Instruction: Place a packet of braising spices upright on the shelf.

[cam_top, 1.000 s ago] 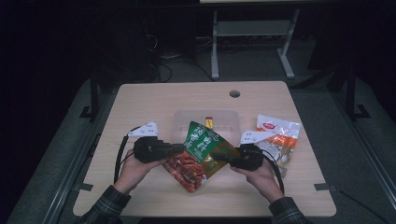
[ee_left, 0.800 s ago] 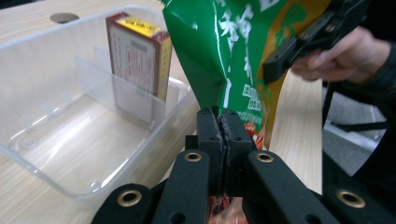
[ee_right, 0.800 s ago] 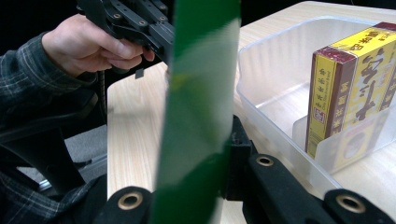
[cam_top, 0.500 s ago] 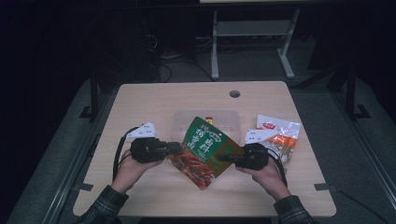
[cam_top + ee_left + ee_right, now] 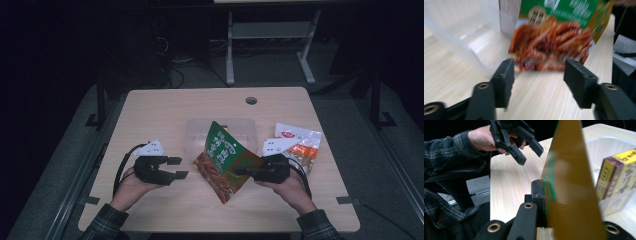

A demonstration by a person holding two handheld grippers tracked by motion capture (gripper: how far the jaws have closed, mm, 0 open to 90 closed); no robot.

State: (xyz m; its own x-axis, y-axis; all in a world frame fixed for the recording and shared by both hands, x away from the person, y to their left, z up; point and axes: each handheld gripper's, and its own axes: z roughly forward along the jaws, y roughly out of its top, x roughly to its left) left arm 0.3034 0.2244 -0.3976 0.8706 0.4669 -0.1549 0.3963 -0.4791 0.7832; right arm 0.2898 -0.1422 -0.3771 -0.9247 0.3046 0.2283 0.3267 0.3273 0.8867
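Right gripper [image 5: 250, 171]: jaws clamped on one edge of the green snack bag [image 5: 223, 160], sole hold, bag tilted above the table [image 5: 165, 107] just before the clear plastic tub [image 5: 196, 131].
Left gripper [image 5: 176, 168]: jaws parted, empty, just beside the bag.
Risk: bag may swing or slip from a single-edge pinch, missing the tub.
Change: a second ago both grippers held it; the left jaws have just been opening and drawn clear.

Green-and-red snack pouch [image 5: 224, 159] with a gold side and a photo of reddish-brown strips on its front, pinched at one edge, held tilted above the wooden table, lower corner hanging toward the tabletop, upper end over the front rim of the clear plastic container [image 5: 197, 131].
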